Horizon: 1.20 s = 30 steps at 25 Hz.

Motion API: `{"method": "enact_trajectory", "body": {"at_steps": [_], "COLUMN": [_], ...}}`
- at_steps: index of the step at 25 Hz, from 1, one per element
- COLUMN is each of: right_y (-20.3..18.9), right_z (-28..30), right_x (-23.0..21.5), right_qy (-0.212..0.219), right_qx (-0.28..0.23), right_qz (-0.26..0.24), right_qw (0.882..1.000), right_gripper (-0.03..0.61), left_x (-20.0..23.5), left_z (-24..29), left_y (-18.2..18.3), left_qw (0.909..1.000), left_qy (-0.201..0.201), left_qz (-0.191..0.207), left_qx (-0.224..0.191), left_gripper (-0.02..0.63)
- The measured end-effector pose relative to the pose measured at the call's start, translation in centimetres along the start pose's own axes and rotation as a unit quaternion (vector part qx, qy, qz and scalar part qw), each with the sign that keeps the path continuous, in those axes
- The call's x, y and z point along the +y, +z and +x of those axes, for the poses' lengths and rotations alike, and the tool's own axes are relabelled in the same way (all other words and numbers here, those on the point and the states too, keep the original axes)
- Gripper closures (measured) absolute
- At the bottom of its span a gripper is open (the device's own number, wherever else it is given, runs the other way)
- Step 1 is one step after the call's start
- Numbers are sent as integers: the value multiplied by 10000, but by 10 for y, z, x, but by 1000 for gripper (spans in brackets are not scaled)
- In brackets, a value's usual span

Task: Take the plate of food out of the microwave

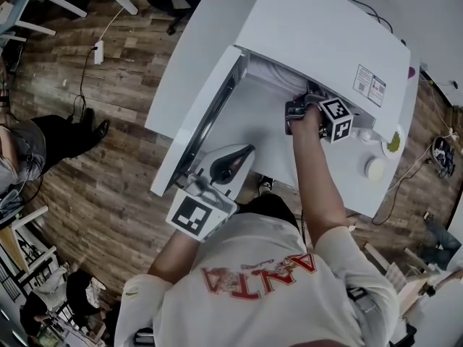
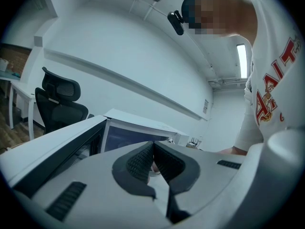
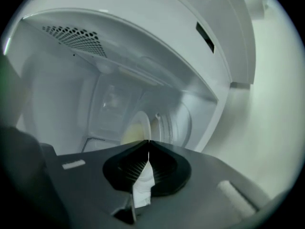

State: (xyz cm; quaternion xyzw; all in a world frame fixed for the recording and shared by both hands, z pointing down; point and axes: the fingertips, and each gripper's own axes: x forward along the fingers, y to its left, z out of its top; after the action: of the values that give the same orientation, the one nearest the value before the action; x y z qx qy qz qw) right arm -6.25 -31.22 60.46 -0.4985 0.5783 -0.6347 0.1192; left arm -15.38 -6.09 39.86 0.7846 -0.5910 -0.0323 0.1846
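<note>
Starting nearest, at 7 o'clock in the head view, the left gripper (image 2: 153, 145) is held roughly level with its jaws pressed together on nothing. It is parked beside the open door (image 1: 199, 118), probably so the way out is left clear. Farther in, at 2 o'clock, the right gripper (image 3: 148, 146) is pushed into the microwave (image 1: 325, 27) cavity and clamped on the plate (image 3: 142, 124) rim. A white sliver of rim is seen pinched between the pads. The plate is not yet drawn out and sits deep in the cavity. Yellowish food (image 3: 128, 135) is carried on it, but the type cannot be made out. The edge grip is judged marginal, so level extraction is advised.
</note>
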Motion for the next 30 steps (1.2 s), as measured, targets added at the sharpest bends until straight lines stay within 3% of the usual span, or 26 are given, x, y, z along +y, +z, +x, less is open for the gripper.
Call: {"method": "enact_trajectory", "body": {"at_steps": [14, 30], "right_y": [-9, -21], "right_z": [-25, -41], "right_x": [-1, -15], "right_qy": [109, 140], "right_qx": [68, 394], "right_qz": [-58, 165], "right_qw": [9999, 9990], "right_gripper": [569, 566], "left_x": [-8, -3], "left_z": [-1, -2], "left_y": [8, -5], "left_qw": [9998, 9999], "left_qy": [-135, -1], "left_qz": [6, -78], "left_qx": [-142, 109], "left_gripper": [604, 604]}}
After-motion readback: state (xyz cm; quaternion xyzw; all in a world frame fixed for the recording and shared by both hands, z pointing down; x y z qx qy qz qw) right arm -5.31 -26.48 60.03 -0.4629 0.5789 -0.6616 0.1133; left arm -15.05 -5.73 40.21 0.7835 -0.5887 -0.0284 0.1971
